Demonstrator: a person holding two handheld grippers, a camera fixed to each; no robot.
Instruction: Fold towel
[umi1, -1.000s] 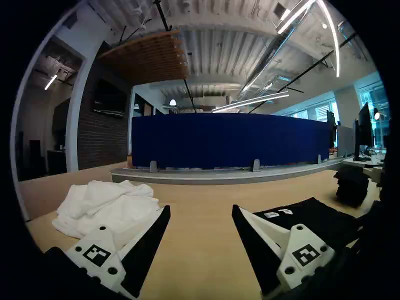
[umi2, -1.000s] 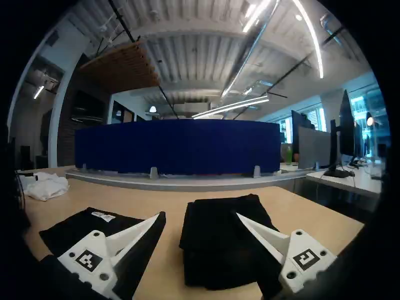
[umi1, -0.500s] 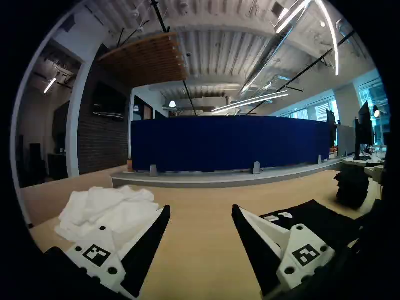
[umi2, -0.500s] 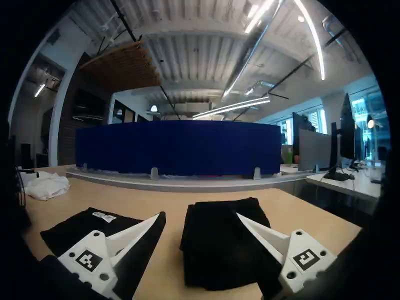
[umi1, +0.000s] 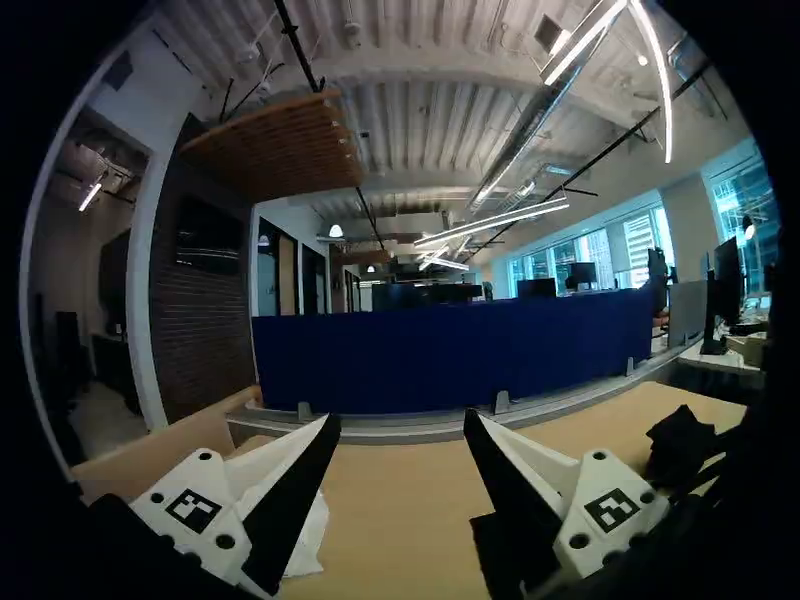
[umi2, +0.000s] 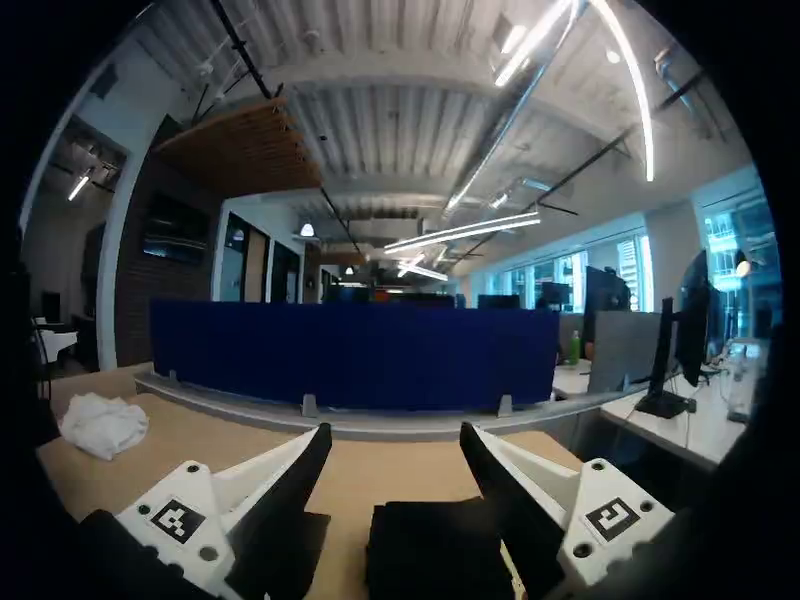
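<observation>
Over the pale wooden tabletop (umi2: 200, 440) I held two grippers clear of the cloth, the left gripper (umi1: 400, 470) and the right gripper (umi2: 393, 470). Each had its fingers spread wide with nothing between them. I counted three lots of towel. One flat black towel (umi1: 490, 565) lay on the wood at the bottom of the left gripper view, just beside my inner finger and mostly hidden by it, so I could not tell how far it was smoothed out. One folded black towel stack (umi2: 430, 545) sat square and thick right below the right gripper's open fingers, its edges even; I could not count the layers. One white crumpled towel heap (umi2: 100, 425) rested well apart at the far left of the right gripper view, bunched and creased, and a pale corner of white cloth also showed under the left gripper's outer finger. Beyond the table's far edge stood one long dark blue fabric partition (umi2: 350, 360).
</observation>
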